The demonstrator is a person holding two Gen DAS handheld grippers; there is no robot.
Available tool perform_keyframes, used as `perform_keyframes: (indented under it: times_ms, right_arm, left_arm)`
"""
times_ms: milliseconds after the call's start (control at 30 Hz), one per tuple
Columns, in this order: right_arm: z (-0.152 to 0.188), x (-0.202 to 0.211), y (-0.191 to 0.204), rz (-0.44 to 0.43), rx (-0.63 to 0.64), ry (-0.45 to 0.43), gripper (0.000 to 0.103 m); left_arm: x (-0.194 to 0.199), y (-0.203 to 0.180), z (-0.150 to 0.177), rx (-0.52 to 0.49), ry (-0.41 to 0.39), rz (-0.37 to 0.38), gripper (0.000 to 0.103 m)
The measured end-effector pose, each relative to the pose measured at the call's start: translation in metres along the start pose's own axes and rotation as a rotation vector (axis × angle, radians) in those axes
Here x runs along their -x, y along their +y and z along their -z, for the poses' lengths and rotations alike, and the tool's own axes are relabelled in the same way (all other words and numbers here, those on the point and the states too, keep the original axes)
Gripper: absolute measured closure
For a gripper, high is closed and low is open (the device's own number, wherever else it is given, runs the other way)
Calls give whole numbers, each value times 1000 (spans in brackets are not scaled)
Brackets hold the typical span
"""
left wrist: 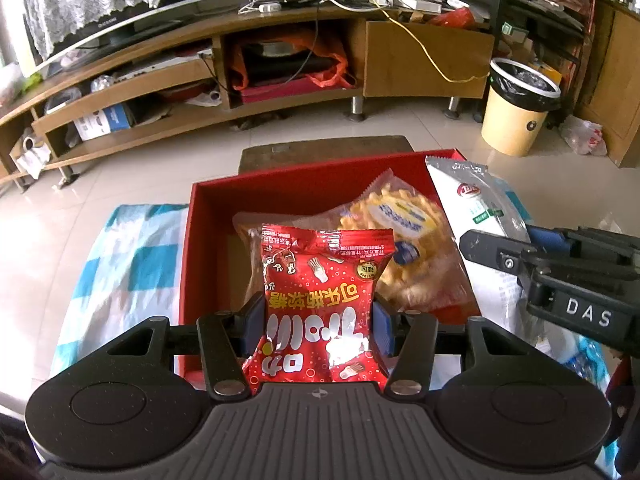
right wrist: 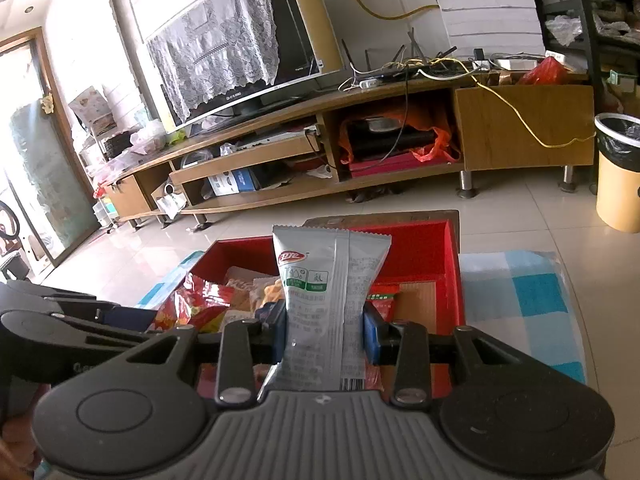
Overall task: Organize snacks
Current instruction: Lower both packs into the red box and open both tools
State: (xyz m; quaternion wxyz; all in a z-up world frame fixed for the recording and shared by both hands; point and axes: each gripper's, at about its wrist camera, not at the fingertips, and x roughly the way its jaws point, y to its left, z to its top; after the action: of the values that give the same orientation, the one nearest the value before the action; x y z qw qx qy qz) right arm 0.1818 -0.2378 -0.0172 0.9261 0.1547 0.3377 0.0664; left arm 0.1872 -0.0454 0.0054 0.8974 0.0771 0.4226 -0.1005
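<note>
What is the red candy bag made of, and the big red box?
The red candy bag looks like thin glossy plastic film: it crinkles, shines, and has a crimped top edge. The red box seems to be stiff cardboard with a matte red finish: its walls stand straight and flat. I can't be fully sure.

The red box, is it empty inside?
No, the red box already has a clear bag of yellow puffed snacks lying in it.
</note>
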Motion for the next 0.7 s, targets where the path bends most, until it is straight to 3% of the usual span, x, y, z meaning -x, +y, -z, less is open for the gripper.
perform_keyframes:
  times_ms: [700]
  right_arm:
    - [-23,-85,2,2,62,45,68]
  left_arm:
    - [-55,17,-29,54,22,-76,41]
